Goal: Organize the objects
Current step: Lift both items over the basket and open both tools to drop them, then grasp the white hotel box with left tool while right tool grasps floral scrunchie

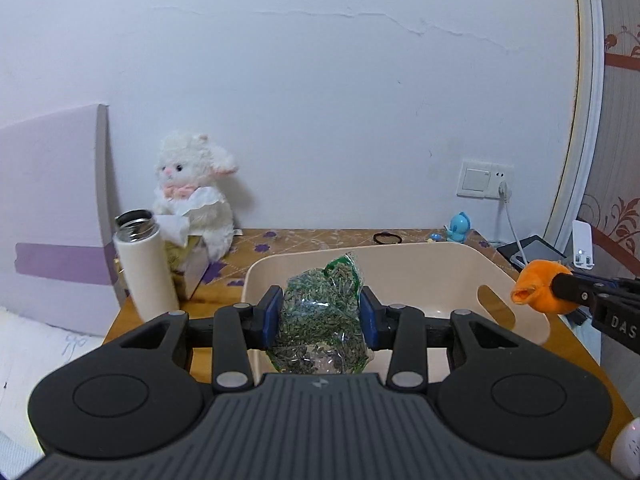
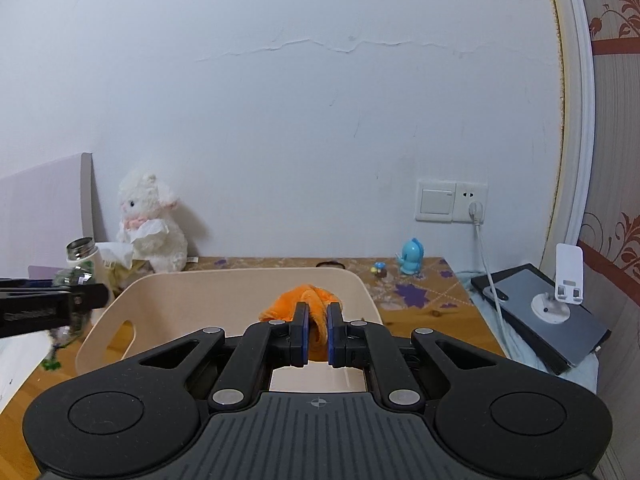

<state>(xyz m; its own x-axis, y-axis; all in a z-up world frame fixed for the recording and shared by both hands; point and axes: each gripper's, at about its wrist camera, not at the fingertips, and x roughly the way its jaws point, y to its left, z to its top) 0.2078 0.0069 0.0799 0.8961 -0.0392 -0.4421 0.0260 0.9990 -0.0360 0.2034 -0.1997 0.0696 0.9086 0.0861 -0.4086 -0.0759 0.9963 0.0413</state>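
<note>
Carrying two items above the cream bin (image 1: 400,258) on the counter (image 2: 420,296).
Left claw (image 1: 320,316) clamps a clear bag of green pellets (image 1: 320,320); right claw (image 2: 318,336) pinches an orange cloth (image 2: 304,300). Next, probably, lower each inside the bin and release.

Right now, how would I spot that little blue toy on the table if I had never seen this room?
Find the wall switch and socket plate above the wooden table. Just below it, at the table's back edge behind the beige basket, stands the little blue toy. It is the only bright blue figure there, far smaller than the white plush rabbit at the opposite corner.
</note>
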